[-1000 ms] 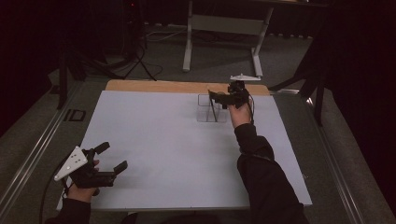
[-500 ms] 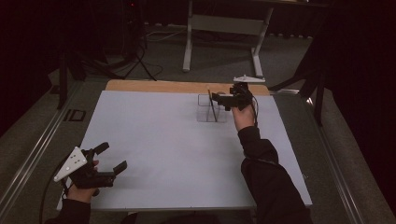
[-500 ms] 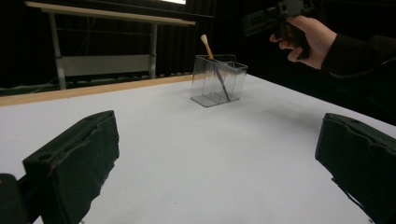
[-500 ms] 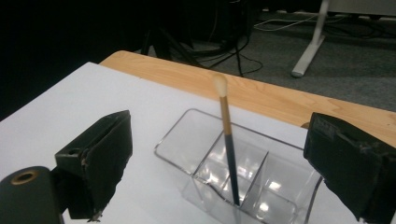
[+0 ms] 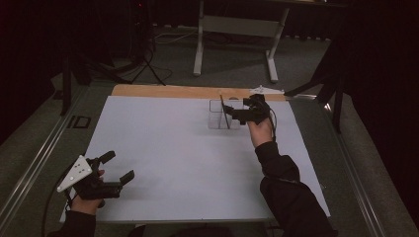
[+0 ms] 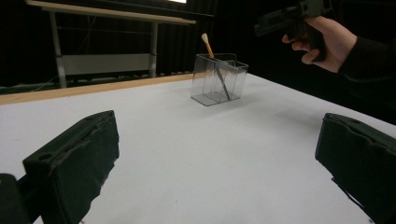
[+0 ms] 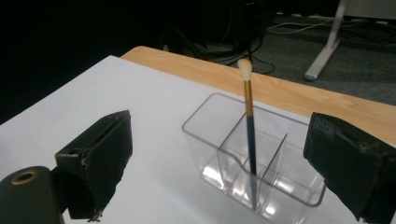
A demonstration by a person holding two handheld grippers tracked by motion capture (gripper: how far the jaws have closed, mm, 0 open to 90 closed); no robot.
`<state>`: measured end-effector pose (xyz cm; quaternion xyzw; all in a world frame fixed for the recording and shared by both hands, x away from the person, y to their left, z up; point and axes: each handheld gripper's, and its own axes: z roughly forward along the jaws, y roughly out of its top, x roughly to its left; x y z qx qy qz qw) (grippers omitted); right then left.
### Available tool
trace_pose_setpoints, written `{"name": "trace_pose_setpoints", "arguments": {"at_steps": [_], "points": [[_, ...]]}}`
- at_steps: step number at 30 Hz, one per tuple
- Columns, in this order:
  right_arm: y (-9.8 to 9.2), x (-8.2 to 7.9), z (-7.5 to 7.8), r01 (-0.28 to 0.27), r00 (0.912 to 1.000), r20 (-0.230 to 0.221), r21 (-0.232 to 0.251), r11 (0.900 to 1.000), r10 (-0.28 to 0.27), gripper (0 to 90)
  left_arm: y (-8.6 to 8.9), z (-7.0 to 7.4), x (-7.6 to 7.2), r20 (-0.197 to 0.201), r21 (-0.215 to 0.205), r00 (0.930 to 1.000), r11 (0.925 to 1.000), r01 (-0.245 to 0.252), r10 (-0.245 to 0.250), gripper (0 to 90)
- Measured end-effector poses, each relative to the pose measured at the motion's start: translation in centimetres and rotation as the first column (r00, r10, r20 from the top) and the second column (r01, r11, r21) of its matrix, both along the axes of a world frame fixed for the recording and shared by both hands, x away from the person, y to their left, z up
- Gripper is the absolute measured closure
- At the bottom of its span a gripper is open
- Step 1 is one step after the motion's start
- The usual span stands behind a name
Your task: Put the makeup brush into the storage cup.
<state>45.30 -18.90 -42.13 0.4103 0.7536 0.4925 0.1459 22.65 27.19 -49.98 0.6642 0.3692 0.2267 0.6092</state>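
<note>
My right gripper (image 7: 219, 172) hangs with jaws spread wide; the brush (image 7: 250, 135) stands between them, untouched, in the clear organizer (image 7: 224, 140). My left gripper (image 5: 116, 168) rests agape, well apart.

A dim lab or recording studio: black curtains close off the back, cables (image 5: 148, 59) trail over the grey carpeted floor (image 5: 306, 64), and a white-legged metal workbench (image 5: 237, 24) stands beyond the far edge of the white tabletop (image 5: 163, 143) laid on a wooden board (image 5: 163, 91).
</note>
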Motion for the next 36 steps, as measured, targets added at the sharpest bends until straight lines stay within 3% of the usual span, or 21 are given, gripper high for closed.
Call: {"name": "trace_pose_setpoints", "arguments": {"at_steps": [19, 30, 36], "points": [[-1.3, -4.0, -0.2, -0.054, 0.9985, 0.013, 0.025, 0.998, 0.054, 8.0, 0.0, 0.0, 0.0, -0.004, 0.007, 1.0000, 1.0000, 0.002, -0.002, 0.0], [-1.5, -7.2, -0.2, -0.091, 0.9950, 0.046, 0.033, 0.995, 0.089, 8.0, 0.0, 0.0, -0.1, -0.001, 0.005, 1.0000, 1.0000, -0.001, 0.001, 0.0], [-1.7, -8.4, -0.3, -0.122, 0.9919, 0.039, 0.045, 0.991, 0.121, 8.0, 0.0, 0.0, -0.1, -0.003, 0.003, 1.0000, 1.0000, -0.002, 0.002, 0.0]]}}
